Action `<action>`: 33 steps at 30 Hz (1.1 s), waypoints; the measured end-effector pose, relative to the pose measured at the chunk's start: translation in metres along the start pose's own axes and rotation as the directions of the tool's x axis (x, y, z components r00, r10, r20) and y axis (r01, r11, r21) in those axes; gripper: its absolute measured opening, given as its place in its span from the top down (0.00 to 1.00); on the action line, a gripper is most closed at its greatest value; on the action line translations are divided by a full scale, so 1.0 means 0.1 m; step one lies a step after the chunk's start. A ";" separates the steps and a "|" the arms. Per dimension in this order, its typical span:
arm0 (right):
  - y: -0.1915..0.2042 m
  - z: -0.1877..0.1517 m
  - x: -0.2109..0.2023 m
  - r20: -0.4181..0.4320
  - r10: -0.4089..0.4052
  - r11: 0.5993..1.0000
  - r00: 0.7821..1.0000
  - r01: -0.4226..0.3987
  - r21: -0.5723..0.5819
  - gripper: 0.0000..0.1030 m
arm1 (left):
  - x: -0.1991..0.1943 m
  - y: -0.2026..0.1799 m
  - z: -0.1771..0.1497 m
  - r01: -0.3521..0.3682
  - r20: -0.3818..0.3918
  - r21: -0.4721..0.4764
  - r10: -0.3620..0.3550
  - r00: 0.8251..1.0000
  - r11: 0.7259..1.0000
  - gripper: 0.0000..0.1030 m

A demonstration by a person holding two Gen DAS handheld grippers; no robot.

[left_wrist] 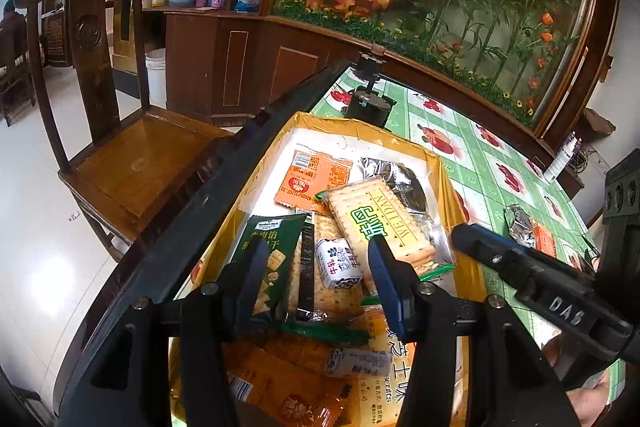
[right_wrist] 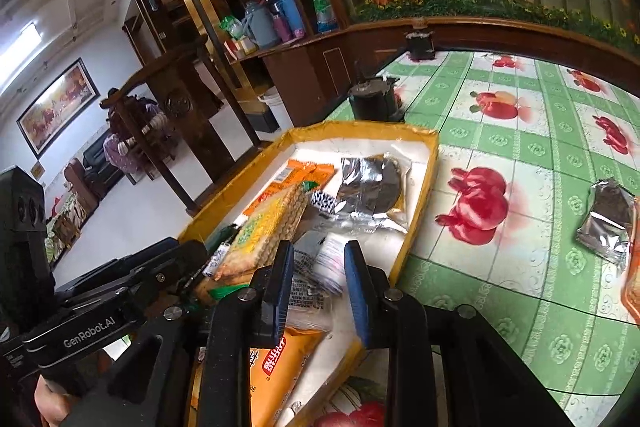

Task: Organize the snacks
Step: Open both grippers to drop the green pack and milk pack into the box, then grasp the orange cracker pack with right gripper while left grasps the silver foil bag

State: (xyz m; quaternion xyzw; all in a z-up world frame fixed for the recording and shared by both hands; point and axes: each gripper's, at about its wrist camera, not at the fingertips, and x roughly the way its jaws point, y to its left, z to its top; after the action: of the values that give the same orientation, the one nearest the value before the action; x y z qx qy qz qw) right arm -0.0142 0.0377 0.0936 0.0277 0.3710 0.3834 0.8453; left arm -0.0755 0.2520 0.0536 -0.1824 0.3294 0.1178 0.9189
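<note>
Two hand-held grippers hover over a shallow yellow-rimmed tray [left_wrist: 434, 163] piled with snack packets, which sits on a bench [right_wrist: 520, 155] covered in green-checked oilcloth printed with red fruit.

The left hand-held gripper [left_wrist: 318, 263] is released, its jaws standing apart above a small white candy [left_wrist: 338, 263] with purple print, touching nothing. The right hand-held gripper [right_wrist: 318, 267] has its jaws close together around a blurred, clear-wrapped packet [right_wrist: 320, 275]; whether the pads press on it cannot be told.

The step in hand looks like sorting packets into the tray. Two strays lie on the bench well apart from it: a silver foil packet [right_wrist: 606, 223] with an orange packet [right_wrist: 632, 287] just beside it. The next move likely calls for freeing the right gripper and reaching out for those.

Readable writing: "WEIDAN" on a clear cracker sleeve [left_wrist: 384, 219], "Member's Mark" on a dark green bag [left_wrist: 272, 247], "DAS" and "GenRobot.AI" on the gripper bodies. Chinese text on the orange packets is too small to read.
</note>
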 end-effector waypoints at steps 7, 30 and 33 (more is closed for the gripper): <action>-0.25 0.06 -0.25 0.038 0.004 0.999 0.999 -0.006 0.054 0.72 | -0.11 -0.11 0.02 0.012 0.015 0.023 -0.012 1.000 1.000 0.50; -2.25 -0.14 -1.14 -0.084 -0.454 0.775 0.887 0.439 0.455 0.39 | -0.14 -1.30 -0.29 0.153 -0.046 0.273 -0.146 0.988 0.950 0.46; -2.28 -0.13 -1.01 -0.116 -0.446 0.773 0.888 0.447 0.450 0.39 | -0.13 -1.38 -0.33 0.165 -0.059 0.290 -0.154 0.986 0.943 0.46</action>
State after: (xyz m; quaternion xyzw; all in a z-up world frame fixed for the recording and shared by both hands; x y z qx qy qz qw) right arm 0.0769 -0.1937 0.0701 0.1400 0.4486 0.0719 0.8797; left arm -0.0573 0.1126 0.0740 -0.0718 0.3434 -0.0104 0.9364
